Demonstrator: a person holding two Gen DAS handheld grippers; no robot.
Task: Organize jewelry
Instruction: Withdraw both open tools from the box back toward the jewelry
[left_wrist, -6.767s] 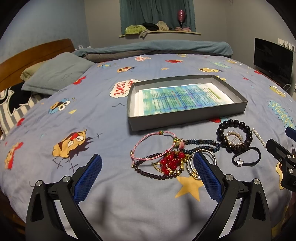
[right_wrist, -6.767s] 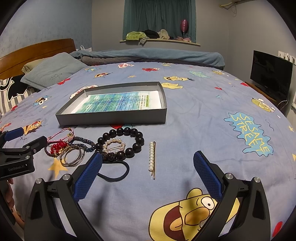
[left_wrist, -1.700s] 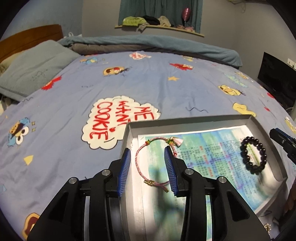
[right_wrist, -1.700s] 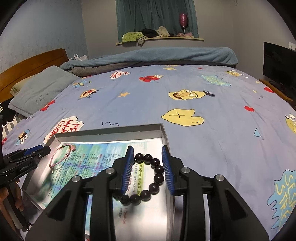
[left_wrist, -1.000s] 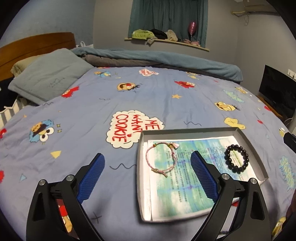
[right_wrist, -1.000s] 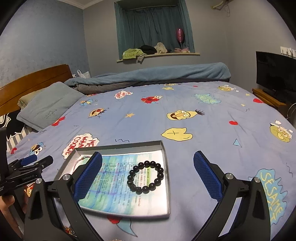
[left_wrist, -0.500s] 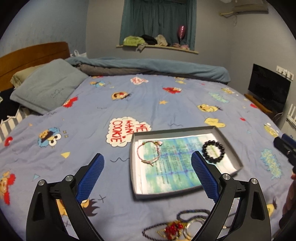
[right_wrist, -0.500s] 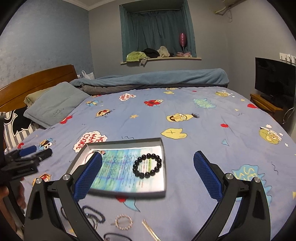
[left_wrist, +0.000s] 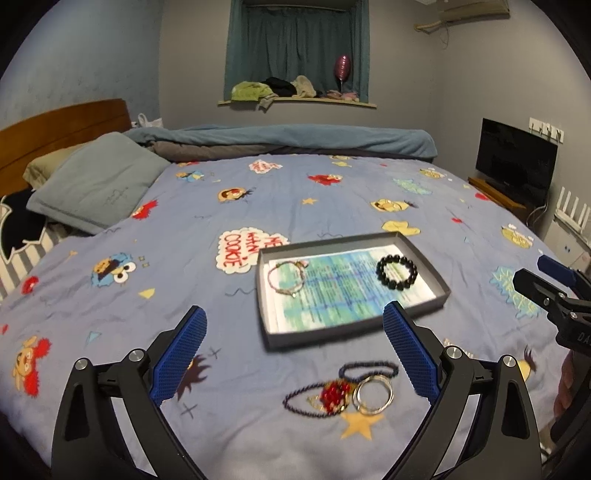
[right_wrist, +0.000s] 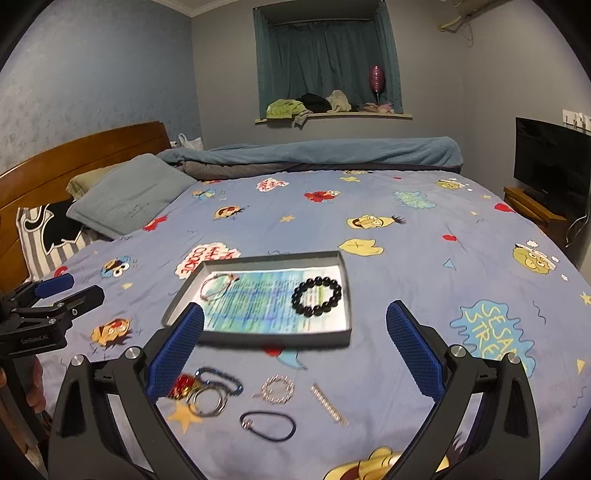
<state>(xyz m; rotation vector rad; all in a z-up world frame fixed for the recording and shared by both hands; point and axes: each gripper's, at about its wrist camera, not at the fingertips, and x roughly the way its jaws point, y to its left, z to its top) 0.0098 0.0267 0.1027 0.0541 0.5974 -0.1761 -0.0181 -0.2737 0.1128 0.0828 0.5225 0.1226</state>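
Observation:
A grey tray (left_wrist: 354, 330) (right_wrist: 273, 336) lies on the bed. In it lie a pink cord bracelet (left_wrist: 286, 278) (right_wrist: 217, 287) and a black bead bracelet (left_wrist: 397, 271) (right_wrist: 317, 297). In front of the tray lies a tangle of red beads, dark bead strands and silver bangles (left_wrist: 341, 391) (right_wrist: 201, 389). A pearl ring clip (right_wrist: 278, 388), a pearl hairpin (right_wrist: 329, 403) and a black hair tie (right_wrist: 267, 426) lie beside it. My left gripper (left_wrist: 295, 354) is open and empty above the tangle. My right gripper (right_wrist: 295, 350) is open and empty above the loose pieces.
The blue cartoon bedsheet (left_wrist: 184, 258) covers the bed. A grey pillow (left_wrist: 96, 184) and wooden headboard (right_wrist: 74, 158) are at the left. A rolled blanket (right_wrist: 314, 153) lies at the far side. A TV (left_wrist: 515, 162) stands at the right.
Both grippers let go of their bracelets in the tray, opened wide and drew back towards me. The loose jewelry in front of the tray has come into view.

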